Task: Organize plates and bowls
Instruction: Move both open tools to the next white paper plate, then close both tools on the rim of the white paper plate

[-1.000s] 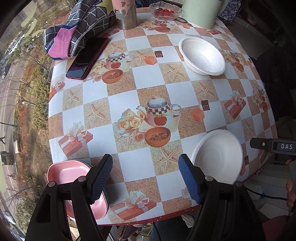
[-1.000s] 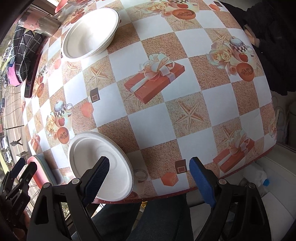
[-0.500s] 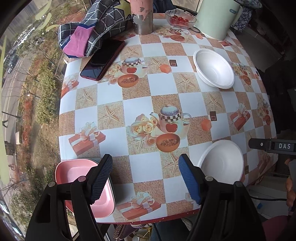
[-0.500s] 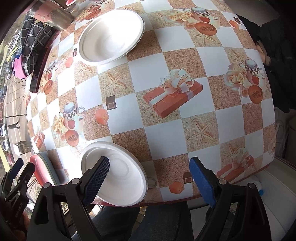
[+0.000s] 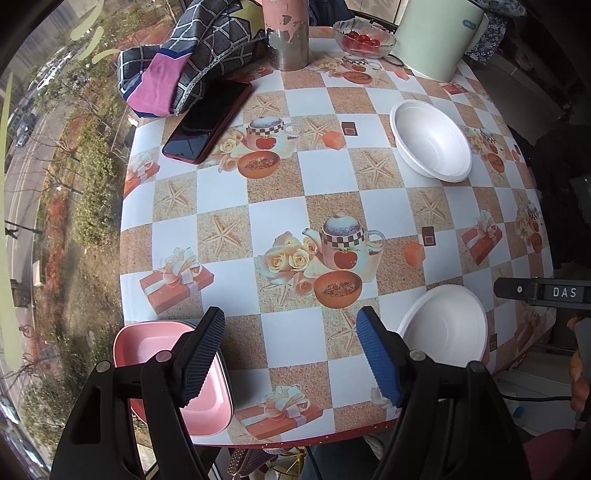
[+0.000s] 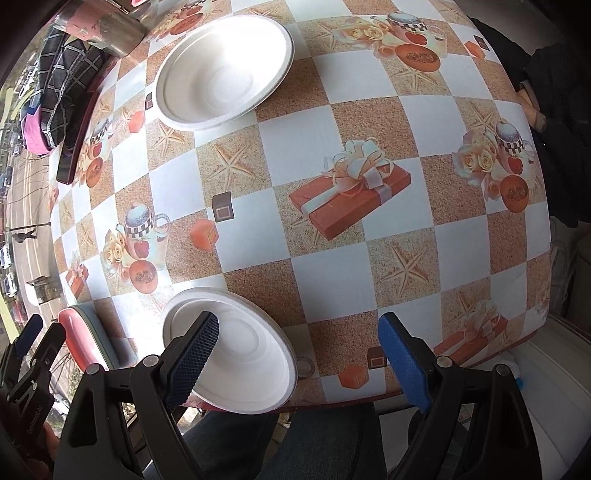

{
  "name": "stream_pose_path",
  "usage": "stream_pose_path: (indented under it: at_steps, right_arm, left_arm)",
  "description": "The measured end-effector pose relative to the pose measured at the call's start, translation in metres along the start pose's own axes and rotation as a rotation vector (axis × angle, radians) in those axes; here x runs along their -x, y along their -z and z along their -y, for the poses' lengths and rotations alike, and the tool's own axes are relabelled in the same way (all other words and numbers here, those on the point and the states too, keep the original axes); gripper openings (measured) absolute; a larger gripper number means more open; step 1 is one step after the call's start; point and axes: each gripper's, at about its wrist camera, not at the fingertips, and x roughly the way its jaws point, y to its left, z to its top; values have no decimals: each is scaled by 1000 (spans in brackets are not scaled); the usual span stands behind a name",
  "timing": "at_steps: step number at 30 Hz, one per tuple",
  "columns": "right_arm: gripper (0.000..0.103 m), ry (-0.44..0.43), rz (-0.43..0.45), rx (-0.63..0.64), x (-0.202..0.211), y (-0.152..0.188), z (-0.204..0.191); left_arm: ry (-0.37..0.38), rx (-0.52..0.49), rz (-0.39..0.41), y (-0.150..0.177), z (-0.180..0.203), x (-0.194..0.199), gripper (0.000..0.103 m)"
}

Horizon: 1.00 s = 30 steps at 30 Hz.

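Two white foam bowls sit on the patterned tablecloth: a far bowl (image 5: 430, 146) (image 6: 223, 72) and a near bowl (image 5: 445, 326) (image 6: 240, 350) at the table's front edge. A pink square plate (image 5: 166, 369) (image 6: 75, 338), stacked on a grey-rimmed one, lies at the front left corner. My left gripper (image 5: 291, 354) is open and empty above the front edge, its left finger over the pink plate. My right gripper (image 6: 299, 358) is open and empty, its left finger over the near bowl.
At the back stand a metal tumbler (image 5: 286, 35), a glass dish of tomatoes (image 5: 364, 38) and a pale green container (image 5: 437, 37). A dark phone (image 5: 208, 122) and a checked cloth (image 5: 188, 55) lie at the back left. The table edge (image 6: 369, 397) runs just below the grippers.
Both grippers have drawn back and up from the table, so more of it shows. Jaws stay open. Nothing on the table has moved.
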Motion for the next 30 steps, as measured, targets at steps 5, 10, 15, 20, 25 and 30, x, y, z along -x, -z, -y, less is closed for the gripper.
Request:
stream_pose_path:
  at_steps: [5, 10, 15, 20, 25, 30]
  right_arm:
    - [89, -11, -2, -16, -1, -2, 3]
    - [89, 0, 3, -29, -2, -5, 14]
    - [89, 27, 9, -33, -3, -17, 30]
    - [89, 37, 34, -33, 2, -46, 44]
    - [89, 33, 65, -22, 9, -84, 46]
    - [89, 25, 93, 3, 9, -122, 39]
  left_arm:
    - [-4, -1, -19, -2, 1, -5, 77]
    - [-11, -22, -24, -14, 4, -8, 77]
    - [-26, -56, -20, -42, 12, -16, 77]
    - [-34, -84, -24, -77, 32, -31, 77]
    - [-9, -104, -23, -107, 60, -46, 77]
    - [-6, -122, 14, -140, 91, -59, 77]
